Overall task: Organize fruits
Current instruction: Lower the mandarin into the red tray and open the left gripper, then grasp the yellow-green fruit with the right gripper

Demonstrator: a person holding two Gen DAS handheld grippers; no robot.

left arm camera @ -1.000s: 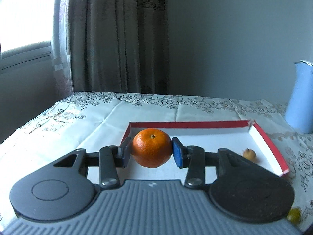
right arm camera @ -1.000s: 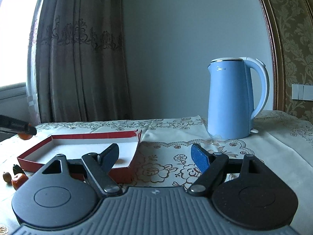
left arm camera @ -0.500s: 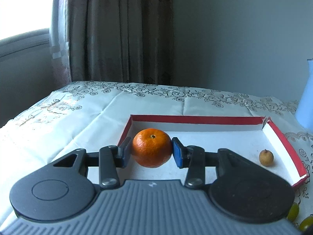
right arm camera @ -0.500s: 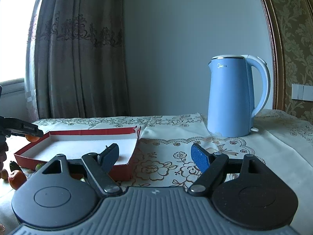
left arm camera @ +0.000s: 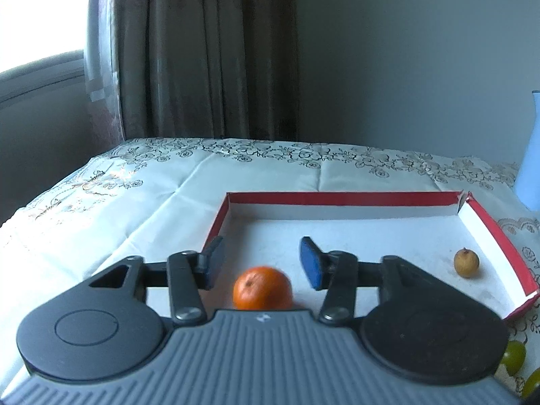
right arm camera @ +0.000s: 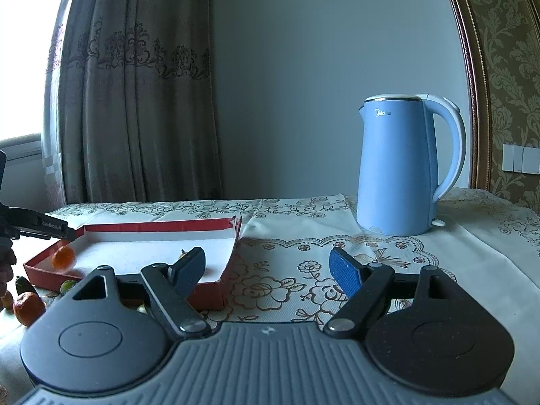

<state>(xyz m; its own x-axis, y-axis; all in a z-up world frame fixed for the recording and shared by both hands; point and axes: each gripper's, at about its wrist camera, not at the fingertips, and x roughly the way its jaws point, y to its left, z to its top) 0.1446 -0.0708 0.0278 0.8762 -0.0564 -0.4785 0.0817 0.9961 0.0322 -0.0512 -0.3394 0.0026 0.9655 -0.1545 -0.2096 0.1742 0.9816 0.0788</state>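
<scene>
My left gripper (left arm camera: 261,258) is open above the near left part of the red-rimmed white tray (left arm camera: 337,199). An orange mandarin (left arm camera: 262,288), blurred, is below the open jaws inside the tray; it also shows in the right wrist view (right arm camera: 63,257) under the left gripper's finger (right arm camera: 40,226). A small brown fruit (left arm camera: 466,263) lies at the tray's right side. My right gripper (right arm camera: 268,268) is open and empty, low over the tablecloth to the right of the tray (right arm camera: 158,227).
A blue electric kettle (right arm camera: 406,168) stands at the back right. Green fruits (left arm camera: 513,357) lie outside the tray's near right corner. Another mandarin (right arm camera: 28,307) and small fruits (right arm camera: 69,285) lie in front of the tray. Curtains and a wall stand behind the table.
My left gripper has opened and let go of the mandarin, which has dropped toward the tray floor. The right gripper has stayed open and shifted slightly.
</scene>
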